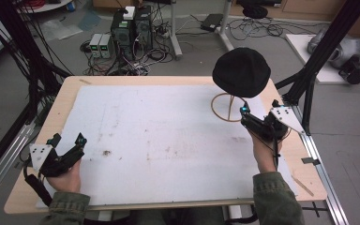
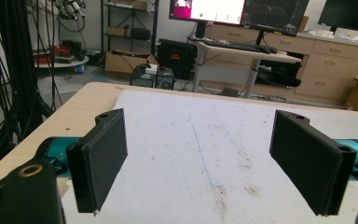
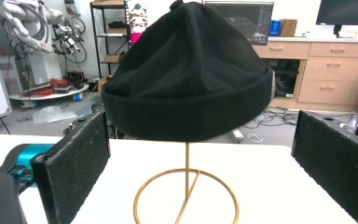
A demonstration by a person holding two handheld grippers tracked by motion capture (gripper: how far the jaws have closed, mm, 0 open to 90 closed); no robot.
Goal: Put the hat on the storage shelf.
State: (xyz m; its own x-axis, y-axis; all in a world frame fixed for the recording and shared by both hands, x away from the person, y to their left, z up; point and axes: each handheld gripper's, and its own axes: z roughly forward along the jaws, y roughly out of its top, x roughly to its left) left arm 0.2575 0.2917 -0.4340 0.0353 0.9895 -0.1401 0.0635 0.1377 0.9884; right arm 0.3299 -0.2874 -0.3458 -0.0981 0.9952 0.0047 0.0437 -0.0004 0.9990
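A: Fingers (image 3: 74, 163) on the right gripper (image 1: 258, 118) are spread wide, nothing between them. The black beanie (image 3: 186, 74) sits dead ahead of them in the right gripper view.

B: Left gripper (image 1: 68, 140)?

A: Same story, pads (image 2: 98, 158) well apart, nothing gripped, only the white mat (image 2: 214, 140) in between. It's at the near left of the table (image 1: 61, 101), well apart from the hat.

B: Where's the hat exactly?

A: Far right of the mat, perched on a gold wire stand (image 3: 186, 186). The stand's ring base lies flat on the mat, thin stem goes straight up into the hat.

B: Which way does it point?

A: Crown up, brim opening down. Long axis vertical, in line w/ the stem, and the folded cuff runs level around the bottom. Hat looks upright, no tilt seen.

B: Right gripper vs. hat?

A: In the high view it's just beside the stand's base, on the person's side, jaws aimed at the stand. Not touching hat or stand. The right hand (image 1: 264, 152) holds it above the mat's right edge.
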